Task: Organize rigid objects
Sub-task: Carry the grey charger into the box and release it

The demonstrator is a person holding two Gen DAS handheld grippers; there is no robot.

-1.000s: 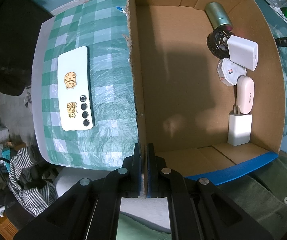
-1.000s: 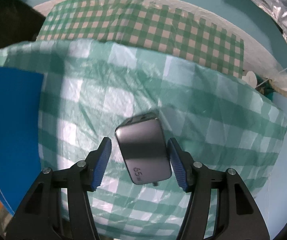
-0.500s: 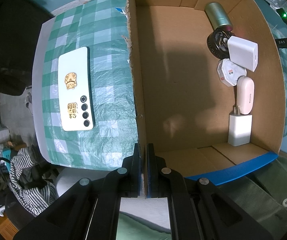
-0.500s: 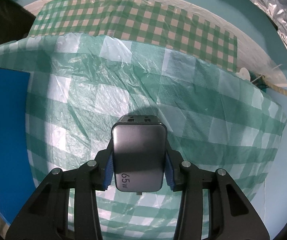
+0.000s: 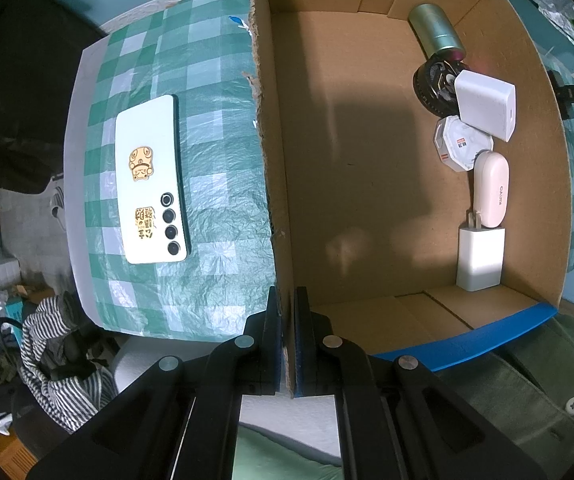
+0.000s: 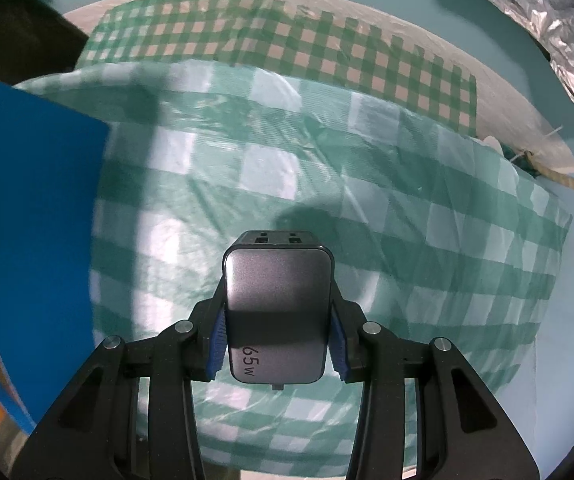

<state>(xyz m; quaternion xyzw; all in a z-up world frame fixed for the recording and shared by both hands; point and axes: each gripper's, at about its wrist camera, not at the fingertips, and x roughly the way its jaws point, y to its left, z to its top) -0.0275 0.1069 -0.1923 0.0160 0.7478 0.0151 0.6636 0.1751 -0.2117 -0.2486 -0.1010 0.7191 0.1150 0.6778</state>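
Charger point(image 6: 277, 316) clamped between right gripper point(image 6: 277, 346) pads, lifted over checked cloth point(image 6: 407, 216), just right of box. Left gripper point(image 5: 287, 340) pinched together on box point(image 5: 275, 200) wall, near edge.

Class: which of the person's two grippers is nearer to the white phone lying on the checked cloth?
Left. The left gripper is clamped on the cardboard box wall, with the white phone just beside it; the right gripper holds the grey charger, phone out of view.

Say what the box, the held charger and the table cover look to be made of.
Box: brown corrugated cardboard, matte, with a ragged torn edge. Charger: likely hard plastic, dark grey satin with soft sheen, "65w" printed. Table cover: thin plastic sheet, green check, glossy and crinkled.
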